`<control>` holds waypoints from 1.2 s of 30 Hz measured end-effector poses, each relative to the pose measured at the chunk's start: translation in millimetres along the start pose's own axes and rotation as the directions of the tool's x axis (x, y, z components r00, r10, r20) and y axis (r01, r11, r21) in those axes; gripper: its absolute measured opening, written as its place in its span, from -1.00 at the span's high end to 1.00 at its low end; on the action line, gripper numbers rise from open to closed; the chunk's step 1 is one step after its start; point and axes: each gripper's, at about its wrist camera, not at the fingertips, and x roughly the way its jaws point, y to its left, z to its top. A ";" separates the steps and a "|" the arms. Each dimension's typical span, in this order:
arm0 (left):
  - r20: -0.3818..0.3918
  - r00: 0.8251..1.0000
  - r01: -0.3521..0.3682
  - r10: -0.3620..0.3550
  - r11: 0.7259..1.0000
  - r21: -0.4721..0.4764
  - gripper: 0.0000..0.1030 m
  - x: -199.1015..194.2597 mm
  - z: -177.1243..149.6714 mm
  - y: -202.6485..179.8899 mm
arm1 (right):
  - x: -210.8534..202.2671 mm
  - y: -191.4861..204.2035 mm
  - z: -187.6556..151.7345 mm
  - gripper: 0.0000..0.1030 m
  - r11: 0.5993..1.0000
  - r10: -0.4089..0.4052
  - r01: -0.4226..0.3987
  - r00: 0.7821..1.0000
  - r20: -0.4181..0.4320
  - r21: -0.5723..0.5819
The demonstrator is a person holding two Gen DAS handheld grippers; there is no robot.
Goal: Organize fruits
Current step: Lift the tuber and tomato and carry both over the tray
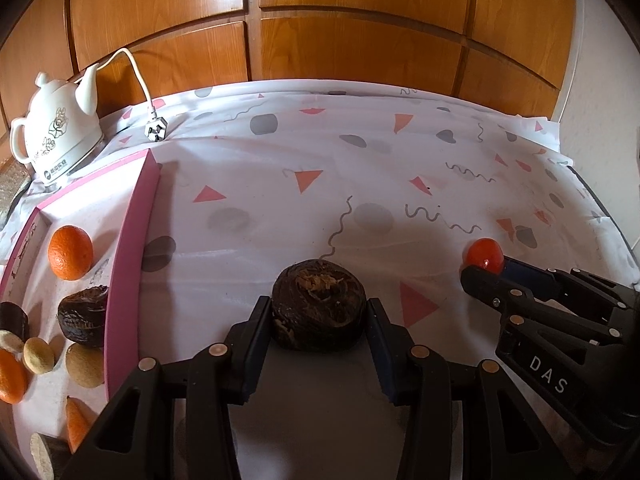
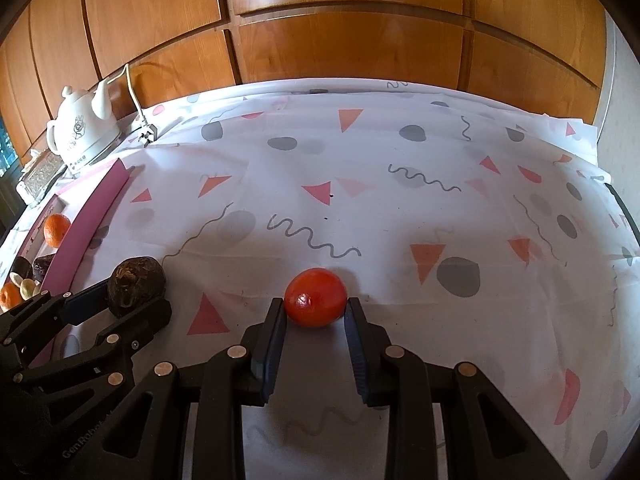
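A dark brown wrinkled fruit [image 1: 318, 304] sits between the pads of my left gripper [image 1: 318, 312], which is shut on it just above the patterned cloth. The same fruit [image 2: 134, 284] and the left gripper [image 2: 120, 304] show at the lower left of the right wrist view. My right gripper [image 2: 315, 308] is shut on a small red-orange fruit [image 2: 316, 297]; that fruit [image 1: 485, 255] and the right gripper [image 1: 490, 270] appear at the right of the left wrist view. A pink-rimmed tray [image 1: 132, 232] at the left holds an orange [image 1: 70, 252], another dark fruit [image 1: 84, 316] and several small pale fruits.
A white teapot-shaped kettle [image 1: 56, 132] with its cord and plug [image 1: 155, 130] stands at the back left, behind the tray. Wooden cabinet doors [image 1: 320, 20] rise behind the table. The white patterned cloth [image 1: 360, 184] covers the table between the tray and the right edge.
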 end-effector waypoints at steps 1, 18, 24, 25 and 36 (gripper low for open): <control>0.002 1.000 0.003 -0.003 1.000 -0.003 0.08 0.1 -0.3 0.5 | 0.1 -0.1 -0.2 0.41 1.000 0.001 -0.001 1.000 0.002 0.001; 0.008 1.000 0.009 -0.009 1.000 -0.008 0.08 0.8 -0.9 2.7 | 0.5 -1.6 -1.1 0.40 1.000 0.007 -0.007 1.000 0.009 0.007; 0.010 1.000 0.007 -0.007 1.000 -0.006 0.09 1.0 -1.1 1.6 | 0.2 -2.1 -1.4 0.40 1.000 0.007 -0.007 1.000 0.010 0.008; 0.010 1.000 0.007 -0.007 1.000 -0.006 0.09 1.0 -1.1 1.6 | 0.1 -1.9 -1.4 0.40 1.000 0.006 -0.006 1.000 0.011 0.008; -0.015 0.999 0.051 -0.052 0.997 -0.054 0.11 -14.4 6.1 8.1 | -0.7 1.4 0.1 0.40 1.000 -0.011 0.011 1.000 0.005 -0.008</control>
